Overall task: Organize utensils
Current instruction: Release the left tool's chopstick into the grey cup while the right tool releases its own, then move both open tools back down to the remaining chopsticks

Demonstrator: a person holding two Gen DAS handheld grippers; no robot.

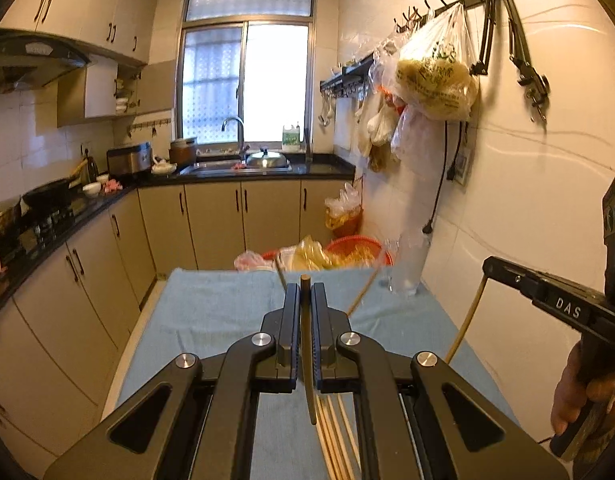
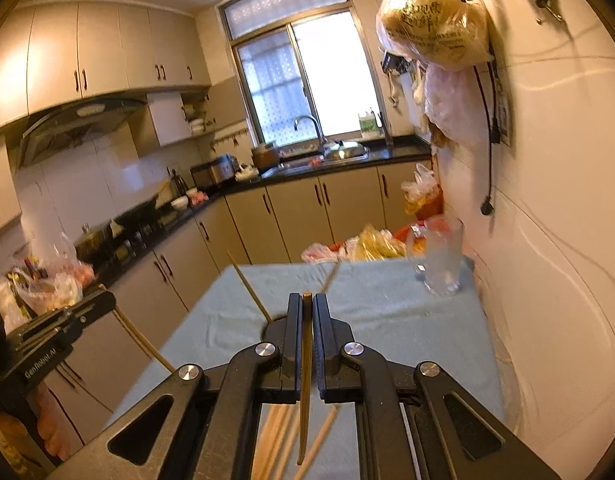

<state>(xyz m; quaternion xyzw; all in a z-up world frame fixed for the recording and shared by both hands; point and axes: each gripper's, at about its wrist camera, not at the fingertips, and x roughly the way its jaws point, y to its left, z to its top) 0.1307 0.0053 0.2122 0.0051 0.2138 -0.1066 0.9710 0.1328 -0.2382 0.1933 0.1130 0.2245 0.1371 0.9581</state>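
Observation:
My left gripper (image 1: 305, 292) is shut on a brown chopstick (image 1: 306, 344) that runs between its jaws, raised above the blue cloth on the table (image 1: 211, 312). My right gripper (image 2: 306, 300) is shut on another brown chopstick (image 2: 306, 380), also held above the cloth. Several pale chopsticks (image 1: 339, 436) lie on the cloth under the left gripper; they also show under the right gripper (image 2: 279, 432). A clear glass (image 2: 443, 256) stands at the table's far right corner; in the left wrist view (image 1: 407, 264) it is blurred. The right gripper (image 1: 487, 266) shows at the right edge of the left wrist view.
A white tiled wall (image 2: 555, 240) runs close along the table's right side, with hanging plastic bags (image 1: 435, 76) and a dangling cord. A red basket with bags (image 1: 359, 248) sits beyond the table's far edge. Kitchen counter and cabinets (image 1: 87, 260) line the left.

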